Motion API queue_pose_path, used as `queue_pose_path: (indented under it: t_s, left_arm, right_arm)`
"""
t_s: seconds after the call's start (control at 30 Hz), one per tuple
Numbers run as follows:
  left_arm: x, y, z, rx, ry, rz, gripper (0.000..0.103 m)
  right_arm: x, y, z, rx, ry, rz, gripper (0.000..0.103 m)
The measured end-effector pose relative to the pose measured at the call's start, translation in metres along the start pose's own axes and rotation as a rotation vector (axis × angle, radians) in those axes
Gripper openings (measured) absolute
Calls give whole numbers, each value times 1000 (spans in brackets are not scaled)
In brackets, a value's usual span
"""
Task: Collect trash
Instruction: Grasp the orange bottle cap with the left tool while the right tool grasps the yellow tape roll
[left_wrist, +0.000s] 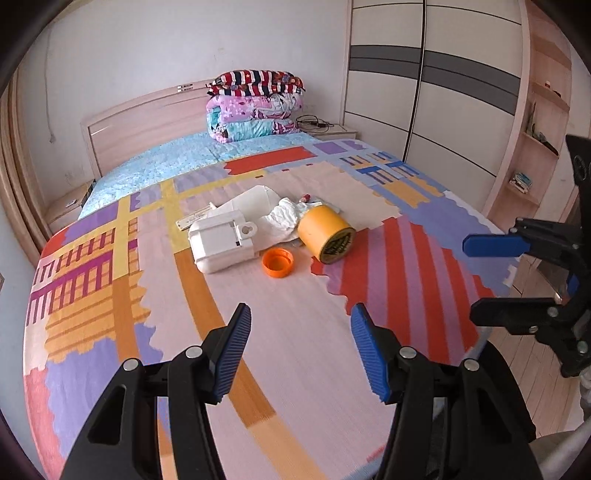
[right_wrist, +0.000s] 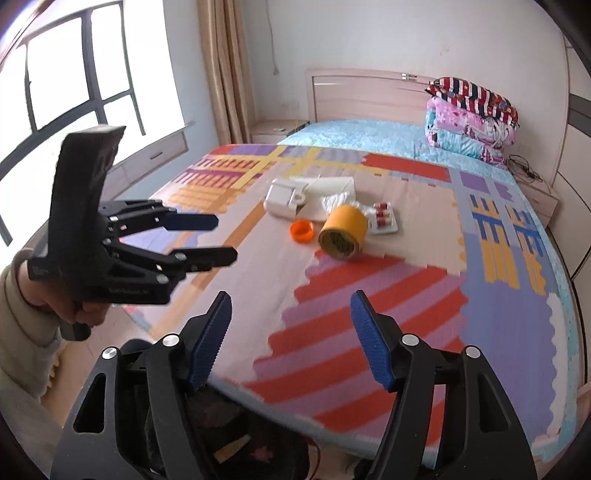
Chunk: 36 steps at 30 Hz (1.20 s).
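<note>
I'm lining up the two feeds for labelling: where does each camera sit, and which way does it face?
Left wrist: sits behind the left tongs, near the foot of the patchwork-covered bed, facing the headboard and trash pile; the right tongs show at its right edge.
Right wrist: sits behind the right tongs, at the bed's foot corner, facing the headboard; the left tongs and the person's left hand show at its left.
Shared: the yellow cylindrical tin, orange plastic lid and white plastic box.

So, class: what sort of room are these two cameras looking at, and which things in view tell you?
A bedroom, most likely in a home: a large bed with a wooden headboard, folded quilts stacked at its head, and a sliding-door wardrobe alongside.
</note>
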<state>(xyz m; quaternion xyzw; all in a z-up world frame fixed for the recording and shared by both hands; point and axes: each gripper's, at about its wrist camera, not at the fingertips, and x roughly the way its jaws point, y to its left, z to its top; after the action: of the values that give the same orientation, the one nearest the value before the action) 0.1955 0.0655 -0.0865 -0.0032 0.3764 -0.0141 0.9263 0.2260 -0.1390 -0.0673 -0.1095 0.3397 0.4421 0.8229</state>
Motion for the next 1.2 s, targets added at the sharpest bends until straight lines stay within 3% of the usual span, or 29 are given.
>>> queue_pose_path:
  t_s: [0.2, 0.3, 1.0, 1.07, 1.13, 1.2]
  left_arm:
    - [31, 9, 13, 25, 36, 6, 54]
    - [47, 12, 18, 33, 46, 40, 54]
    - [100, 22, 31, 23, 86, 69, 53]
    - [101, 23, 32, 17, 84, 64, 48]
    - [101, 22, 33, 19, 81, 60, 35]
    - [102, 18, 34, 35, 78, 54, 29]
  right_arm:
    - [23, -9, 14, 20, 2, -12, 69]
    - [37, -20, 19, 65, 14, 9, 76]
    - [103, -49, 43, 138, 47, 9, 76]
    - [107, -48, 43, 136, 54, 8, 76]
    - [110, -47, 43, 134, 58, 1, 75]
    - [113, -48, 43, 144, 62, 3, 68]
